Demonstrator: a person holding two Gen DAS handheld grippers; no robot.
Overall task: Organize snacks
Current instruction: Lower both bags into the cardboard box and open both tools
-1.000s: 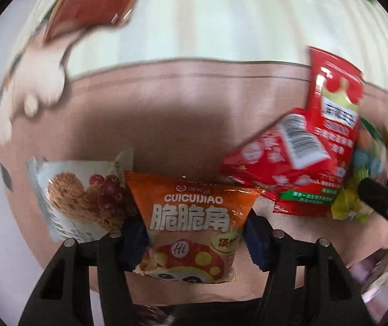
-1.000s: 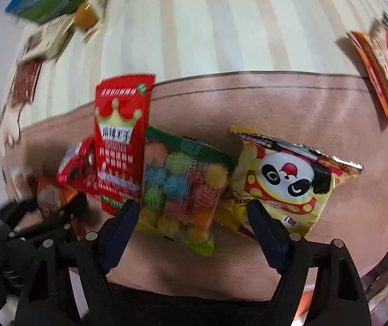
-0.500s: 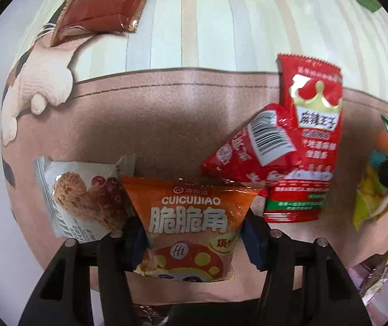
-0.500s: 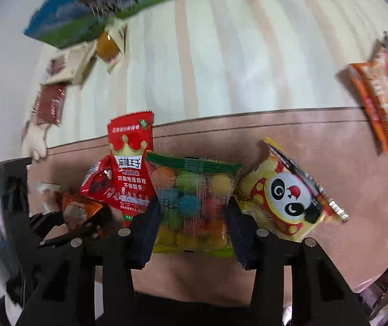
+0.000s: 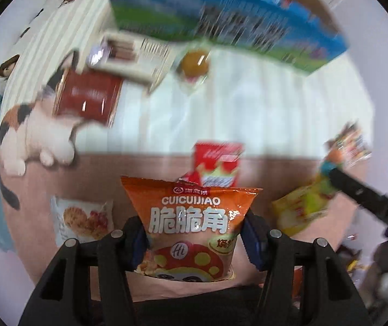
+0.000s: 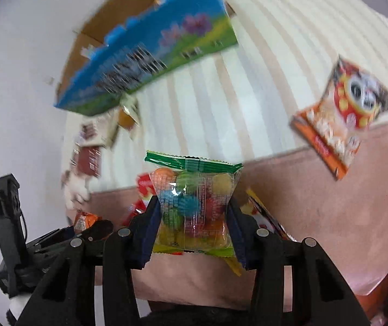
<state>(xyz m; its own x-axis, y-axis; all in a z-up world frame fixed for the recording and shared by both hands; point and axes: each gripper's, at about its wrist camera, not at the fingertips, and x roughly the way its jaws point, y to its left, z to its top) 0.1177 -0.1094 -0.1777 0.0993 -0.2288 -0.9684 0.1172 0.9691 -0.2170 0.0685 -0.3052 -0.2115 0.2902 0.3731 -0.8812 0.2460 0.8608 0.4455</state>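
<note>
Underneath, a cloth in cream stripes (image 5: pixel 248 108) with a broad dusty-pink band along the near edge; pale wall beyond.

Pinched by its sides between the blue pads of the left gripper (image 5: pixel 194 240): a crinkled orange foil snack bag with white lettering and a red mushroom-like figure (image 5: pixel 191 222), upright, top seam away from the camera. Jaws just drawn in a little, pressing on that bag. Gripped the same way in the right gripper (image 6: pixel 194 222): a clear plastic bag of coloured round candies with a green sealed top (image 6: pixel 194 203), upright, the jaws just closed in on it from wide.

Just behind the orange bag on the pink band, a red packet with a crown picture (image 5: pixel 217 165); to its left, a white packet showing a biscuit and berries (image 5: pixel 81 220); to its right, a yellow packet (image 5: pixel 302 212), blurred. Further up on the stripes, a dark red flat packet (image 5: pixel 88 95) and a long blue-and-green printed carton (image 5: pixel 221 19). In the right wrist view, well off to the right, a second orange bag with a panda face (image 6: pixel 343 119), straddling the edge of stripes and pink.
</note>
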